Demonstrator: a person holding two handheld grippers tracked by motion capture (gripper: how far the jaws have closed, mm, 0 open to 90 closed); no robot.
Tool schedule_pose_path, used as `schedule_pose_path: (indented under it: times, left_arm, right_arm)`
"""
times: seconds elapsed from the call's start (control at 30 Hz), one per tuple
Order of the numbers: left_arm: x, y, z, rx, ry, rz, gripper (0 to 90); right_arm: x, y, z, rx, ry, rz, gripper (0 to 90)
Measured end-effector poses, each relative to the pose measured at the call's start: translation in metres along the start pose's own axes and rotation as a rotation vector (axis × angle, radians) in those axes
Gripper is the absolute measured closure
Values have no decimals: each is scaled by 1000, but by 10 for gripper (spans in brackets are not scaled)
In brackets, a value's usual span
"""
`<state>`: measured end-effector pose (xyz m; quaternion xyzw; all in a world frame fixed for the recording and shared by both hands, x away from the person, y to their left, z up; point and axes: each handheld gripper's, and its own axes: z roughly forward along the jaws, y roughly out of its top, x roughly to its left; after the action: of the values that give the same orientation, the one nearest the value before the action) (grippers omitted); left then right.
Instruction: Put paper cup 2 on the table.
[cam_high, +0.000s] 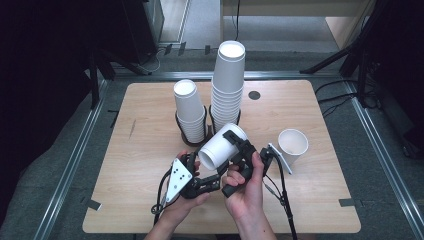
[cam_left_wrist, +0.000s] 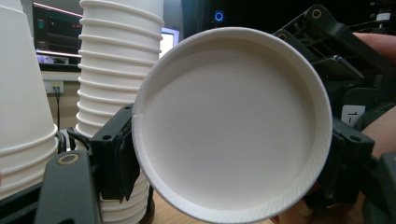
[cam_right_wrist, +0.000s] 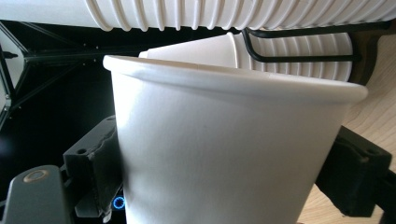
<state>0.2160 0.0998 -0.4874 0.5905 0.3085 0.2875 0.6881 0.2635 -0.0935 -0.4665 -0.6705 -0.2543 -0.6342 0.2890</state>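
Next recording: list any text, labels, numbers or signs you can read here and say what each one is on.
"1-": on a small white label on the right gripper, cut off by the cup; the rest cannot be read.
Monitor behind the cup stacks: lit lines, too small and blurred to read.
Cups and table: no print visible.

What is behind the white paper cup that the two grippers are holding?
Behind the white paper cup stand two stacks of white paper cups in black wire holders. It covers part of the holders' bases.
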Motion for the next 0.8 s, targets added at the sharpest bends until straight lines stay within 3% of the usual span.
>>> schedule_pose_path:
  times: [0.33,0.53,0.67,0.8]
  left_arm:
    - [1,2,-1,12,15,15,206]
    - [0,3,0,57,32,41,182]
    - [1,6,-1,88,36,16,136]
    - [2,8,-1,97,40,17,122]
  right_arm:
    - [-2,-1,2,-8,13,7,140]
    - [-1,-1,2,-18,22,1,142]
    - [0,0,1,-28,28,-8,142]
    - [1,1,0,-45,29,-22,144]
